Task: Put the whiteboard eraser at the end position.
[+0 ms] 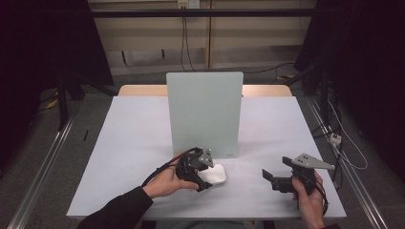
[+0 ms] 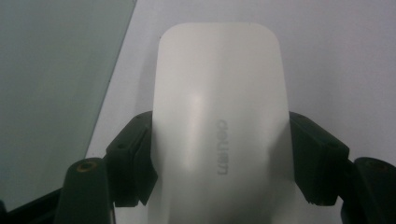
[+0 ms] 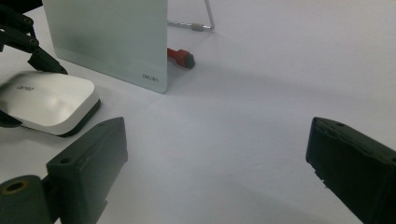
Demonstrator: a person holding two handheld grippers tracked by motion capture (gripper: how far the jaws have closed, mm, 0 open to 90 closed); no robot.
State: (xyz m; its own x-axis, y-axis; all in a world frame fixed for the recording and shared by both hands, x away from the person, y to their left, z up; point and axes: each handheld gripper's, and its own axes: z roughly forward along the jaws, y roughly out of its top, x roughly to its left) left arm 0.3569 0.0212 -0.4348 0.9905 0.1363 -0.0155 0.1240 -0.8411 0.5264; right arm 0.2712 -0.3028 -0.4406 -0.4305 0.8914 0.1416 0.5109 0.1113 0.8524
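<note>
High view: one pale green board [image 1: 204, 112] stands upright mid-worktop [image 1: 129, 143], and one white eraser block [image 1: 215, 174] lies just before it. Left hand-held gripper [image 1: 203, 177] clasps that block by its sides. Right hand-held gripper [image 1: 267, 177] hovers spread and empty near the front edge, bare surface between them. One red-tipped item [image 3: 181, 56] lies behind the board.
</note>
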